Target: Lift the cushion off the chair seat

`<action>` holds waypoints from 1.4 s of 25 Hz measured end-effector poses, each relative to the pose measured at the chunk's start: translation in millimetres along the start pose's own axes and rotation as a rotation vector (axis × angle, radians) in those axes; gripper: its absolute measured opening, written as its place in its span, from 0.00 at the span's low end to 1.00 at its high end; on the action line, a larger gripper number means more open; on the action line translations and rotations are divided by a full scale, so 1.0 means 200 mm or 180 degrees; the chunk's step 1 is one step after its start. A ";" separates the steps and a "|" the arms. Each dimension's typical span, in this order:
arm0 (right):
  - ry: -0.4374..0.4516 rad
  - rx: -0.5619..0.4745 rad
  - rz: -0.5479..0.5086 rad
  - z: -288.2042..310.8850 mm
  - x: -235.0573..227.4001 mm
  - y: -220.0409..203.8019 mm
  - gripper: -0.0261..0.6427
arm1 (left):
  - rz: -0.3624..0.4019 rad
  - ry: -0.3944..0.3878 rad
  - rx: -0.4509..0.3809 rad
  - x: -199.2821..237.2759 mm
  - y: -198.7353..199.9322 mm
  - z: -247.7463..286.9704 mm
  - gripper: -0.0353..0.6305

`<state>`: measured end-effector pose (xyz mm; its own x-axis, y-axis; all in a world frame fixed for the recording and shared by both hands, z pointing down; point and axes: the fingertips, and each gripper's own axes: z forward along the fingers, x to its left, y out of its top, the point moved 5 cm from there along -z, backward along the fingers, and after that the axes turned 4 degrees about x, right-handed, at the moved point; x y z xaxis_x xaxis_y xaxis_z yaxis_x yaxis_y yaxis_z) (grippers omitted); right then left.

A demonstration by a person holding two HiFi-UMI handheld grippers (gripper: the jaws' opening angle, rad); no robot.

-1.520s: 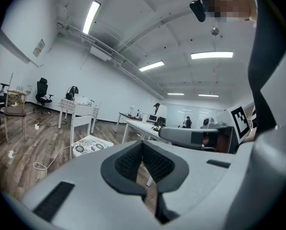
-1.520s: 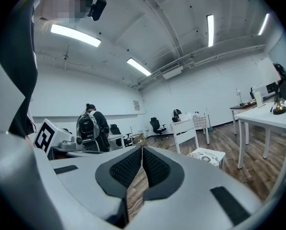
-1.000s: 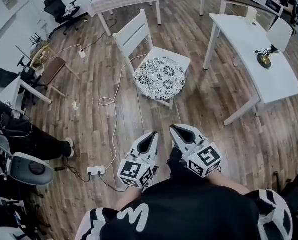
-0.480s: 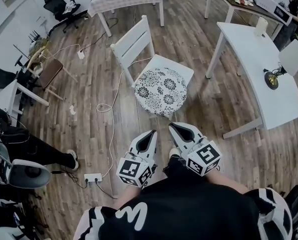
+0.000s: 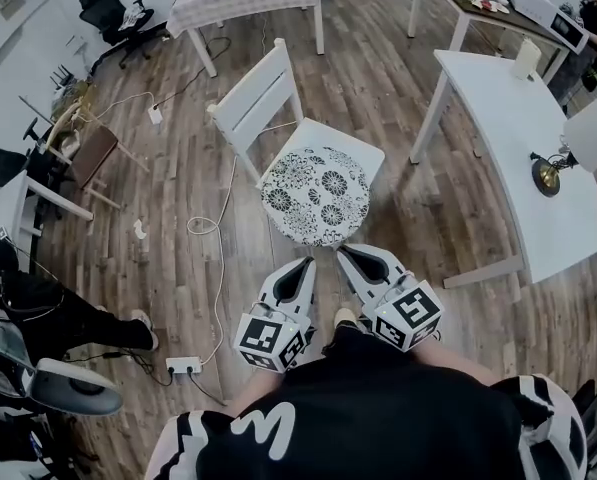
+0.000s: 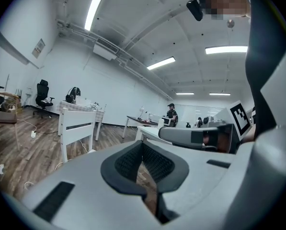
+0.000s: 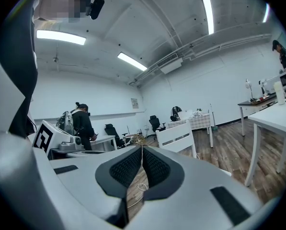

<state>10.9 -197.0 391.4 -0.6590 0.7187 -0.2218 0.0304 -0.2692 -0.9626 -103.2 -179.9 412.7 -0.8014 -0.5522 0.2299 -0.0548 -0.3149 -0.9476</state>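
No legible text, wall sign (image 6: 39, 48) too small, cube markers (image 5: 261, 339) wordless

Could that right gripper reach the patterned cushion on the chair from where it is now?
Probably yes: the cushion lies just ahead of the right gripper with nothing between, though its jaws are shut.

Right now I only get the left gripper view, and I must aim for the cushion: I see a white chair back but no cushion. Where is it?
Observer: The head view shows the cushion, round with a black-and-white flower print, lying on the seat of the white chair, straight ahead of you.
Operator: Am I touching it?
Observer: No. The left gripper points at the cushion's near edge but is short of it.
Operator: And the other one?
Observer: The right gripper is beside the left, also apart from the cushion; its own view shows its jaws shut with nothing between them.
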 end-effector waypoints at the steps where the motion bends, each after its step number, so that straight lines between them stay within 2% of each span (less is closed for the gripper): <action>1: 0.0001 0.0005 0.0003 0.01 -0.02 0.00 0.07 | -0.0001 0.0002 -0.0002 0.01 0.01 0.02 0.06; 11: 0.0045 0.0027 0.0033 0.06 -0.25 0.03 0.07 | -0.0005 0.0099 -0.0058 0.04 0.05 0.23 0.06; 15: 0.0112 0.0036 0.0057 0.09 -0.29 0.03 0.07 | 0.0006 0.0172 -0.0161 0.03 0.07 0.25 0.06; 22: 0.0201 0.0029 0.0150 0.12 -0.29 0.03 0.07 | 0.0024 0.0267 -0.0118 0.04 0.08 0.23 0.06; 30: 0.0144 0.0202 0.0284 0.16 -0.35 -0.08 0.07 | -0.0032 0.0270 0.0021 0.05 0.02 0.24 0.06; 35: 0.0073 0.0433 0.0213 0.24 -0.44 -0.20 0.07 | -0.0062 0.0348 0.0026 0.14 0.01 0.26 0.06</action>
<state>30.6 -279.7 457.6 -0.6417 0.7102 -0.2896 -0.0294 -0.4001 -0.9160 -94.7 -236.3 428.6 -0.8604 -0.4586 0.2223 -0.0666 -0.3313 -0.9412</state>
